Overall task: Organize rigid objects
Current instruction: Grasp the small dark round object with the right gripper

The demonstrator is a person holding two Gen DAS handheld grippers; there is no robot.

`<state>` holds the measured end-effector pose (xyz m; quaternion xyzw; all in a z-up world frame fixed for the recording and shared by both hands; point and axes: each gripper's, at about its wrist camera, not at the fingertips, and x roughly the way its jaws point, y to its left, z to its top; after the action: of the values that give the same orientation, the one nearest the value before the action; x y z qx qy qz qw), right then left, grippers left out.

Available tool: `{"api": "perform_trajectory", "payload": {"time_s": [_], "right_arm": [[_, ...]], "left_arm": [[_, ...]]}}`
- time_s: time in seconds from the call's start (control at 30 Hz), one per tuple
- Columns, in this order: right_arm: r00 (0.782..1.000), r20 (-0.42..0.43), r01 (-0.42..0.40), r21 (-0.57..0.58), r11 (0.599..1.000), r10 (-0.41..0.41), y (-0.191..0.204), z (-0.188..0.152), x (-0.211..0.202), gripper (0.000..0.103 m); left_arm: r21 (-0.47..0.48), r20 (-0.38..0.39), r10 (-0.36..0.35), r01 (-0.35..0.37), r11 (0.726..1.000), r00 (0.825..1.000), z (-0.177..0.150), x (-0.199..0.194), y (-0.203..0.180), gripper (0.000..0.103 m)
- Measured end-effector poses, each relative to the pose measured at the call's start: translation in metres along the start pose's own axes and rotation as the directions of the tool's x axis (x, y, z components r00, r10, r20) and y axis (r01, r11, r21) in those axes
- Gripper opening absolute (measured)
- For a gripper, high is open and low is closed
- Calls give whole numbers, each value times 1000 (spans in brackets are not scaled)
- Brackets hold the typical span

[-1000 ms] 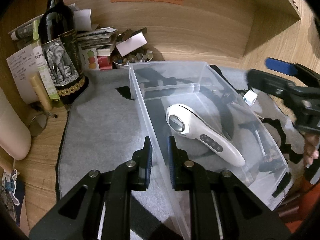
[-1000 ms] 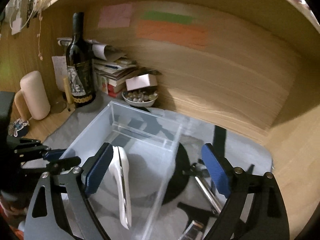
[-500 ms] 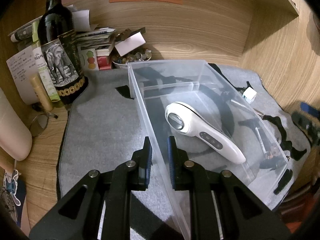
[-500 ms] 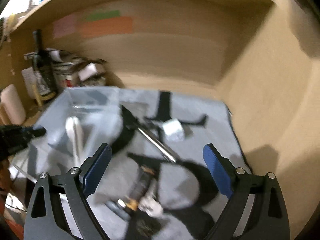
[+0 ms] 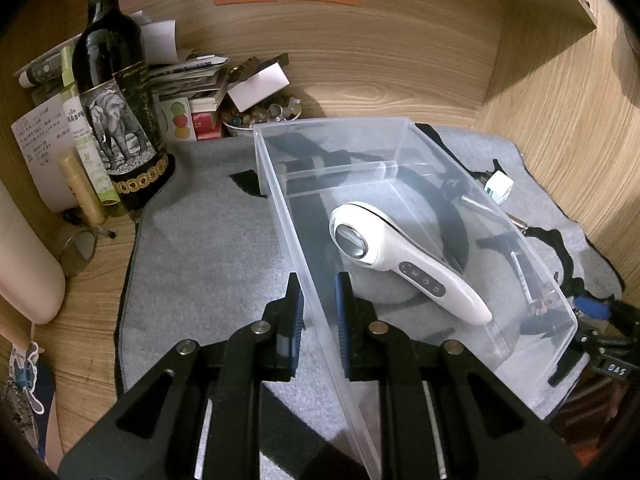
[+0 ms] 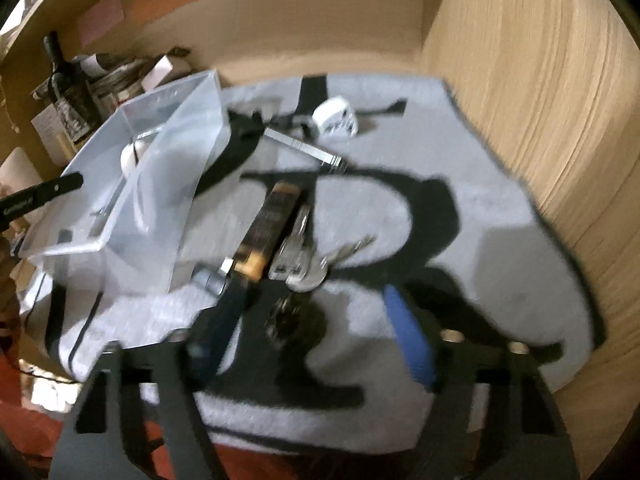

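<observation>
Right gripper (image 6: 316, 320) has swung away from the clear rectangular plastic bin (image 5: 404, 132) and dropped over the grey-and-black patterned mat (image 6: 460, 208); a second ago it hung above the bin, now it sits low at the bottom centre of the right wrist view, which is blurred. Its jaws have just been closing from wide to about half; nothing is pressed between the pads, though a small dark object (image 6: 288, 316), too blurred to name, lies on the mat between them. Judgement: next pick is under way, one item sorted so far. Left gripper (image 5: 318, 304), unmoved, is clamped narrow on the bin's near long wall, steadying it. Inside the bin, centre of the left wrist view, lies the white handheld device with a round metal head (image 5: 400, 258). Still loose on the mat in the centre of the right view: a brown-and-black bar-shaped item (image 6: 268, 228), a bunch of silver keys (image 6: 308, 256), a metal rod (image 6: 304, 148), a white cube (image 6: 334, 122) further up. Bar and keys lie touching, just above the fingertips, and could get caught. Upper left: dark wine bottle with elephant label (image 5: 116, 112), papers, bowl of beads (image 5: 260, 116), all clear of the work.
</observation>
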<state>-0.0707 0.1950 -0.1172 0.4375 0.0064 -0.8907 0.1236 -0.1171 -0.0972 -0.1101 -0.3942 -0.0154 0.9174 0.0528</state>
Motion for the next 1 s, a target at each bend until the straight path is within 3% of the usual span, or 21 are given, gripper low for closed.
{"api": "perform_trajectory", "payload": {"time_s": [0.17, 0.37, 0.47, 0.6, 0.73, 0.87, 1.0], "right_arm": [[1000, -10, -13, 1, 1000, 13, 0, -5, 2, 29], [999, 45, -19, 5, 1000, 19, -2, 5, -9, 27], [997, 66, -25, -12, 1000, 26, 0, 16, -13, 10], [995, 96, -31, -22, 999, 33, 1, 31, -17, 10], [998, 68, -15, -8, 1000, 16, -2, 34, -9, 11], [999, 38, -11, 11, 1000, 11, -6, 25, -9, 41], [999, 25, -21, 9, 1000, 21, -5, 17, -12, 45]], "left_arm": [[0, 1, 0, 0, 1000, 1000, 0, 0, 0, 15], [0, 0, 0, 0, 1000, 1000, 0, 0, -1, 15], [0, 0, 1, -1, 1000, 1000, 0, 0, -1, 15], [-1, 0, 1, -1, 1000, 1000, 0, 0, -1, 15], [-2, 0, 0, 0, 1000, 1000, 0, 0, -1, 15], [0, 0, 2, -2, 1000, 1000, 0, 0, -1, 15], [-2, 0, 2, -2, 1000, 1000, 0, -1, -2, 15]]}}
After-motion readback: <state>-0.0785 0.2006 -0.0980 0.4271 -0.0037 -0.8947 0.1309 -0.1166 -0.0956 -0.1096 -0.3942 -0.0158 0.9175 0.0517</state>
